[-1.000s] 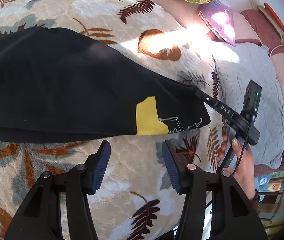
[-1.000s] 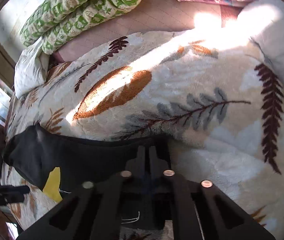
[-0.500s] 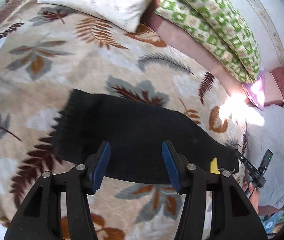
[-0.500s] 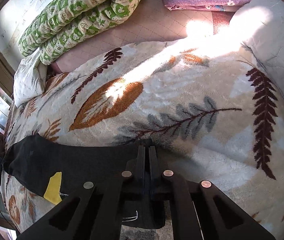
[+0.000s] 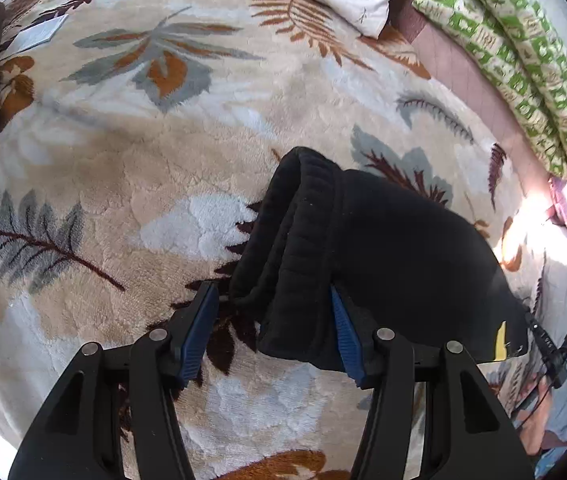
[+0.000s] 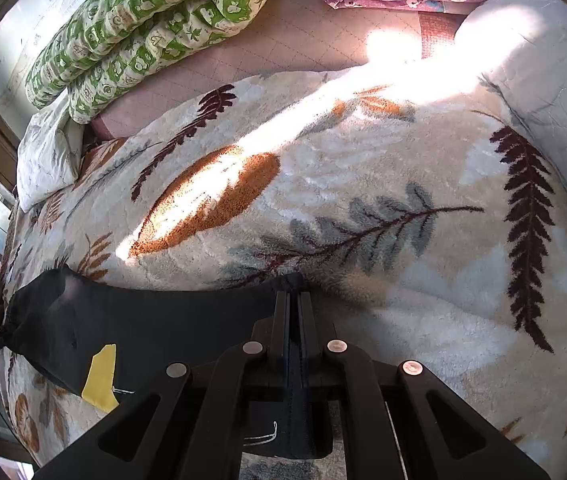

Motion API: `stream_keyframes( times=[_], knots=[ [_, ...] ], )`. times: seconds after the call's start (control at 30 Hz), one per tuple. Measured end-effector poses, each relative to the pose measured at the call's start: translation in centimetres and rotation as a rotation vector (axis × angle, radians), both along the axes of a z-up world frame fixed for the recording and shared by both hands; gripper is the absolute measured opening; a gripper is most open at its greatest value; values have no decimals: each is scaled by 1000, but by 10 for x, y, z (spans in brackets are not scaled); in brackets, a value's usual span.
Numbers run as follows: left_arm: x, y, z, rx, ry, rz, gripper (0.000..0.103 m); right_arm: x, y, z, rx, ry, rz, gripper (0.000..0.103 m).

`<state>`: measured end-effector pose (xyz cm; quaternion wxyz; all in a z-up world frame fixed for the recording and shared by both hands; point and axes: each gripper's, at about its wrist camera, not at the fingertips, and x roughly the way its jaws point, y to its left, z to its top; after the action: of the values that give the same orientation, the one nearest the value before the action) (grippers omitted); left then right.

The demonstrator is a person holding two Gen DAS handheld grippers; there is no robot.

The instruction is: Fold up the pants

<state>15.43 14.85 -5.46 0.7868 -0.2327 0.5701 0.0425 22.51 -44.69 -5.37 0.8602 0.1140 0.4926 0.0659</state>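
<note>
Black knit pants (image 5: pixel 383 248) lie stretched across the beige leaf-print plush blanket (image 5: pixel 143 152) on the bed. Left gripper (image 5: pixel 275 332) wide open, blue pads straddling the ribbed cuff end, not clamped. Right gripper (image 6: pixel 293 320) fully closed, pinching the opposite end of the pants near the yellow patch (image 6: pixel 101 376).

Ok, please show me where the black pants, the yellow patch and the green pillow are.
black pants (image 5: pixel 403 248), left wrist view, on the flat leg fabric.
yellow patch (image 6: pixel 101 376), right wrist view, on its middle.
green pillow (image 6: pixel 143 20), right wrist view, on its patterned cover.
</note>
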Motion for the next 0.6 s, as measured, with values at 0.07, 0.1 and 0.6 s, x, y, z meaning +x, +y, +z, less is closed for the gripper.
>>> stream_keyframes(
  times=[0.07,0.1,0.6],
  knots=[
    [-9,-5,15,22,-25,9,54,-2,-4,3,42,1,-6,8],
    [-14,-9,23,14,-49,2,54,-3,-7,5,73,0,-11,8],
    [-18,-315,-7,-521,113,-294,63,-28,-63,-1,306,37,-74,35]
  ],
)
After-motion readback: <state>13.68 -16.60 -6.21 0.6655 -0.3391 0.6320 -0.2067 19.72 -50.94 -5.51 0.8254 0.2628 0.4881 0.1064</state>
